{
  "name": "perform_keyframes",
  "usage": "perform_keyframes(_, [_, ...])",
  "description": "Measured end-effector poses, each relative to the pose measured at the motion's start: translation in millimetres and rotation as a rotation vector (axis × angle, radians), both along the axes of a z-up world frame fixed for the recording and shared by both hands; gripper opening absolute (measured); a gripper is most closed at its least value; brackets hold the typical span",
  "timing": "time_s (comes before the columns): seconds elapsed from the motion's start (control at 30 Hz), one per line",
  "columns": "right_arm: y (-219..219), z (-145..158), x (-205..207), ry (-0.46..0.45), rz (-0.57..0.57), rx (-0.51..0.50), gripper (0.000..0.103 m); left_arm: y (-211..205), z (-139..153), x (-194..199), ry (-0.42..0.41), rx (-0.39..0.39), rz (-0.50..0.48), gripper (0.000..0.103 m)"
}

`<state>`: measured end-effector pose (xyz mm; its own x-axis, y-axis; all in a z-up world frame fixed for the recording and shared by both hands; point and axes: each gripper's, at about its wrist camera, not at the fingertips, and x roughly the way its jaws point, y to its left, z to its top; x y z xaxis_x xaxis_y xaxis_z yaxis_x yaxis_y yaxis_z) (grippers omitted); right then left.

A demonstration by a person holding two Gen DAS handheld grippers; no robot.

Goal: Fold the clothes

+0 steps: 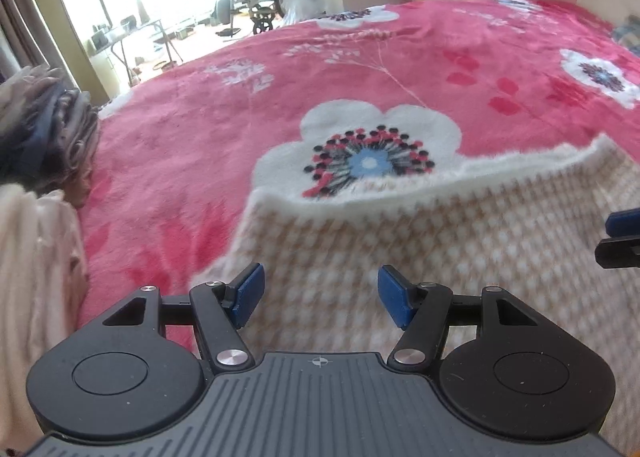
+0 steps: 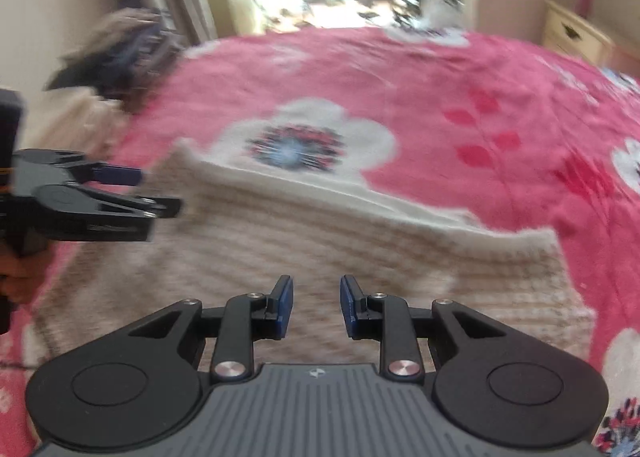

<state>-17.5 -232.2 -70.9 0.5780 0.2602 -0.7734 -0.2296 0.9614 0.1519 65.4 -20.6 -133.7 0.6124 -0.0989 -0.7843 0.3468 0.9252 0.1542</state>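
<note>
sweater (image 1: 460,257) lies flat on the bed (image 1: 200,117). left gripper (image 1: 320,295) and right gripper (image 2: 316,307) hover above it, fingers apart, empty. advice: pinch matching edges, then fold evenly.

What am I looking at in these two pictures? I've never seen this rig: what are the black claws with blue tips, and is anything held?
Each picture comes from a camera mounted on a hand-held gripper, looking along its two blue-padded fingers. One shows the left gripper, jaws apart; the other the right gripper, jaws closer together but gapped. Neither holds anything. Both hover over a beige-and-white patterned knit garment spread on a pink floral blanket. A pile of other clothes sits at the left.
</note>
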Motion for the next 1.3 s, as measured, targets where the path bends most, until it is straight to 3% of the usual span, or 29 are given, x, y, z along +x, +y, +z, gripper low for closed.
perform_keyframes(0.13, [33, 1, -17, -0.018, 0.106, -0.016, 0.028, 15, -17, -12, 0.042, 0.054, 0.009, 0.063])
perform_keyframes(0.3, [57, -28, -17, 0.015, 0.138, -0.105, 0.028, 21, -25, -13, 0.033, 0.043, 0.012, 0.064])
perform_keyframes(0.47, [61, -10, -29, -0.042, 0.169, -0.084, 0.029, 25, -14, -13, 0.022, 0.033, 0.018, 0.064])
perform_keyframes(0.63, [78, 9, -54, -0.106, 0.323, -0.066, 0.029, 41, -5, -21, 0.053, 0.001, 0.065, 0.064])
perform_keyframes(0.87, [108, -8, -73, -0.058, 0.484, -0.128, 0.029, 55, -14, -46, 0.1, 0.017, 0.07, 0.064])
perform_keyframes(0.97, [112, -24, -70, 0.004, 0.482, -0.155, 0.029, 58, -23, -51, 0.123, 0.007, 0.081, 0.064])
perform_keyframes(1.3, [114, -30, -71, 0.014, 0.473, -0.165, 0.03, 62, -25, -52, 0.122, -0.017, 0.079, 0.064])
